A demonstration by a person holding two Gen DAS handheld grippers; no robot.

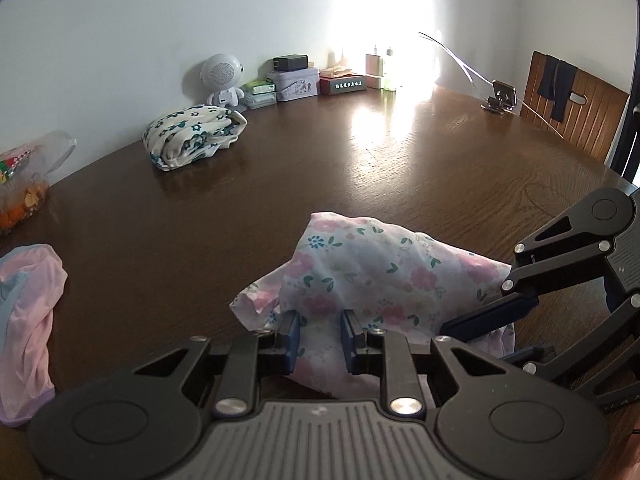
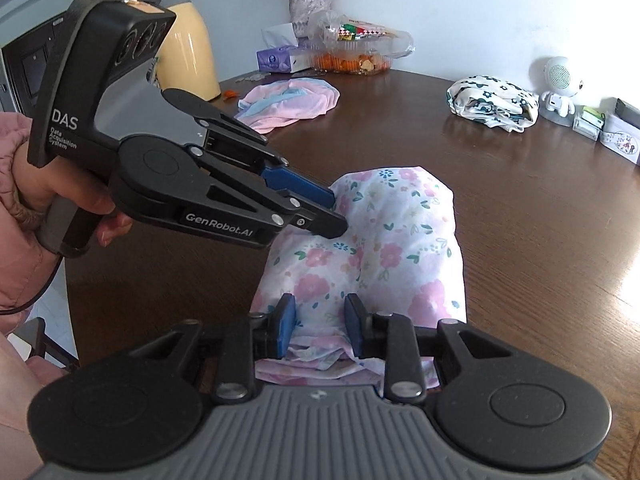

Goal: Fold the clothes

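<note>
A white garment with pink flowers [image 1: 372,276] lies bunched on the dark wooden table [image 1: 280,176] at the near edge; it also shows in the right wrist view [image 2: 392,240]. My left gripper [image 1: 320,338] has its jaws parted around a fold of this cloth, fingers pressing into it. It shows from the side in the right wrist view [image 2: 334,212]. My right gripper [image 2: 320,322] is likewise parted over the garment's near edge, and its arm shows in the left wrist view [image 1: 472,326].
A folded white garment with dark flowers [image 1: 196,136] lies at the back. A pink and blue garment [image 1: 24,320] lies at the left. A robot speaker [image 1: 222,76], tins and boxes [image 1: 298,80] line the wall. A chair [image 1: 572,108] stands at the right. A yellow flask [image 2: 186,40] and snack bag [image 2: 352,48] stand at the far end.
</note>
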